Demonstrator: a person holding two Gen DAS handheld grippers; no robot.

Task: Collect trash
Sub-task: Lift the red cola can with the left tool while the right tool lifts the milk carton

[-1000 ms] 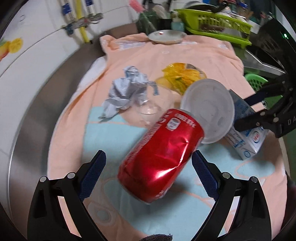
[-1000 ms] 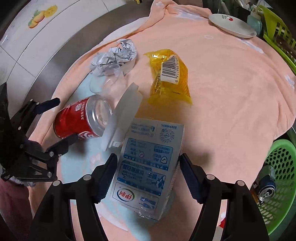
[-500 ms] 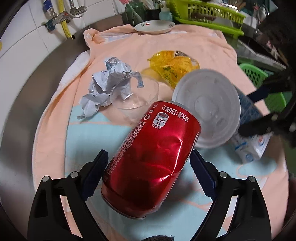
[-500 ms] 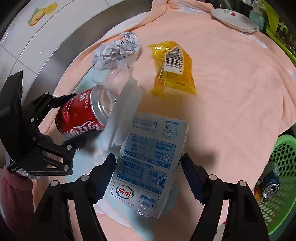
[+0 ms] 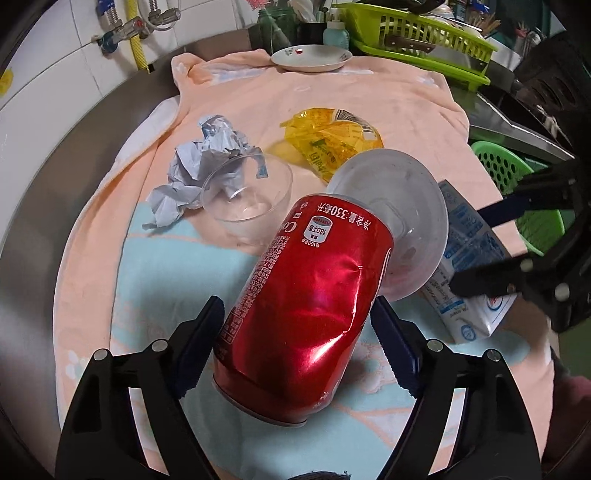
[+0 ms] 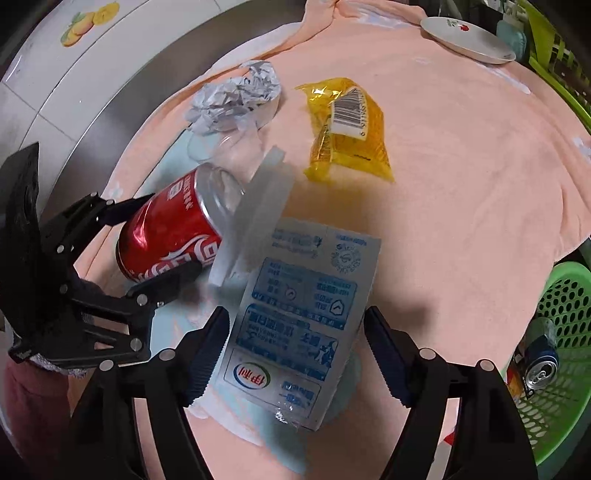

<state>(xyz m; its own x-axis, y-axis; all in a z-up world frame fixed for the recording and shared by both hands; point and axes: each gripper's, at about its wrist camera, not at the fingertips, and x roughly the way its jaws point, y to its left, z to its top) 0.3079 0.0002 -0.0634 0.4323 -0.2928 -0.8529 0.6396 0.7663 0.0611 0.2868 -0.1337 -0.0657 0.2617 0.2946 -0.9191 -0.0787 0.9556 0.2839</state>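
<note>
- Trash on the peach and pale-blue towel (image 6: 461,155): one dented red aluminium can (image 5: 306,291), one white and blue milk carton (image 6: 299,314), one round white plastic lid (image 5: 402,221), one clear plastic cup (image 5: 251,195), one crumpled ball of grey-white paper (image 5: 207,162), one yellow plastic wrapper (image 6: 347,125).
- One green perforated plastic basket (image 6: 561,332) beside the towel holds one blue can (image 6: 541,365).
- One white plate (image 6: 465,35) sits at the towel's far edge.
- Left gripper (image 5: 299,347) is spread, fingers flanking the red can's lower half; contact cannot be told.
- Right gripper (image 6: 295,347) is spread around the carton, with a gap at its right finger.
- Lid leans between can and carton.
</note>
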